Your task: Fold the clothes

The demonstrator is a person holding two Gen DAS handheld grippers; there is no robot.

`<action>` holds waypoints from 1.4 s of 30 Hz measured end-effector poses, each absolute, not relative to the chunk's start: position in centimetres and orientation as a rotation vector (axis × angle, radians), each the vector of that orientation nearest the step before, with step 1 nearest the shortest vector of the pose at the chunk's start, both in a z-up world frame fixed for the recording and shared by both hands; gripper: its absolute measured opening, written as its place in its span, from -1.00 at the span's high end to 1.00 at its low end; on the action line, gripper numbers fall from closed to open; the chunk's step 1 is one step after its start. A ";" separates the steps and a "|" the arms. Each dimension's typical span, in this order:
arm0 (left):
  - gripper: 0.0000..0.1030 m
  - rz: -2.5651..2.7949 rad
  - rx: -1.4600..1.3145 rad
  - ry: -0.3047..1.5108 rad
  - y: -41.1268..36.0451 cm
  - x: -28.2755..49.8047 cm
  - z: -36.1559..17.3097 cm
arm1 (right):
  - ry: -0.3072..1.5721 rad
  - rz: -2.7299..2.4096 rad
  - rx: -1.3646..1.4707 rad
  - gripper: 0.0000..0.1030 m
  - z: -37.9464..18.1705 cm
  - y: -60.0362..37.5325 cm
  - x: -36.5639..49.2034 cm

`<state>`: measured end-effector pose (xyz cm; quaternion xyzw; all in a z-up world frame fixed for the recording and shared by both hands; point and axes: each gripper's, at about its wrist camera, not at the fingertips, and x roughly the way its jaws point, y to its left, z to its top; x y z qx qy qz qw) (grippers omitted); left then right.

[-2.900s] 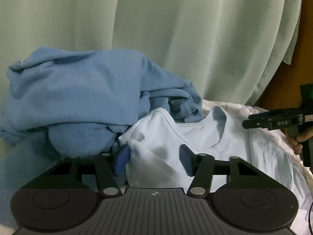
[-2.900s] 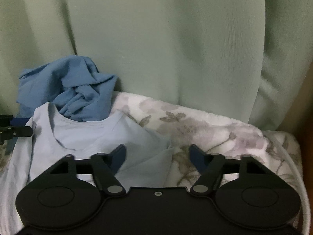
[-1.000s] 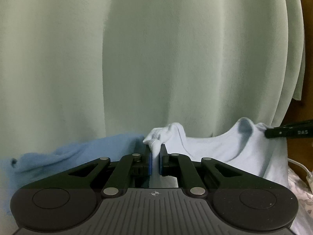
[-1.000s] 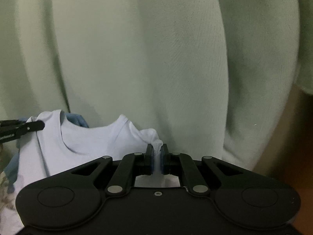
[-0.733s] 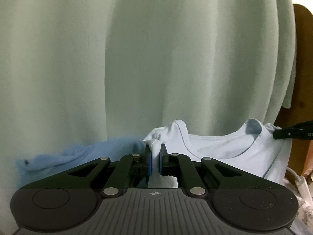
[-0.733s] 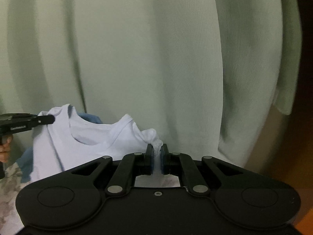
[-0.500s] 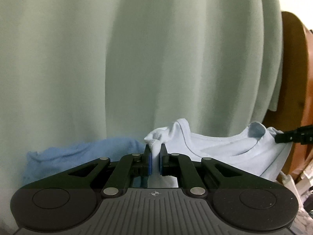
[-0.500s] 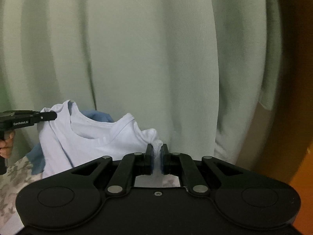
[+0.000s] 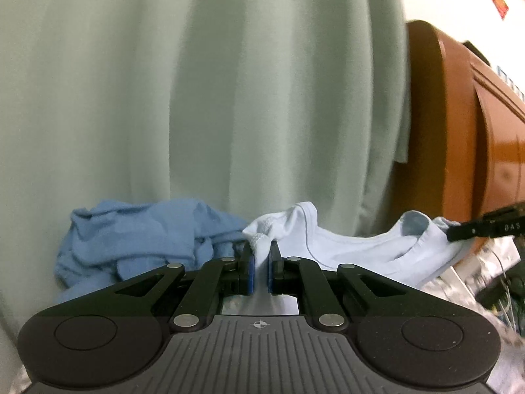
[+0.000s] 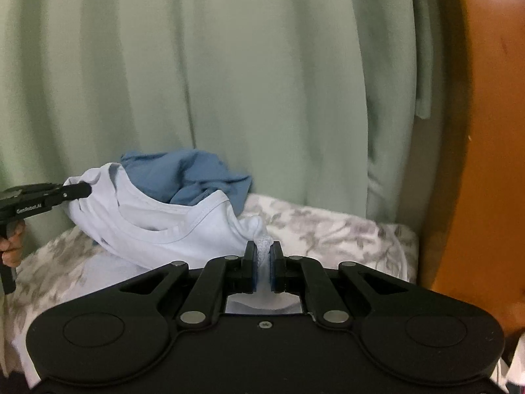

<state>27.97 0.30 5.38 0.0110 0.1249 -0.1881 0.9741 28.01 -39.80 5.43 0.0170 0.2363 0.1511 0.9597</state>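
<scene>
Pale-blue ribbed-collar T-shirt (image 10: 183, 229), bunched shoulders in both black claws

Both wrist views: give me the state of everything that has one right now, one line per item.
Left gripper: shut on light blue T-shirt, at one shoulder.
Right gripper: shut on the other shoulder.
Light blue T-shirt: lifted, spread between the grippers, unfolded.
Darker blue garment: crumpled heap behind, unfolded.
Green curtain: drawn.

Pale blue tee (image 10: 170, 229) held up by both shoulders, neckline sagging, w/ crumpled blue garment (image 10: 193, 174) behind.
</scene>
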 end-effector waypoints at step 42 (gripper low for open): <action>-0.19 -0.443 0.080 0.376 1.7 15.3 -2.2 | 0.567 0.324 0.050 0.12 -0.3 -36.8 14.6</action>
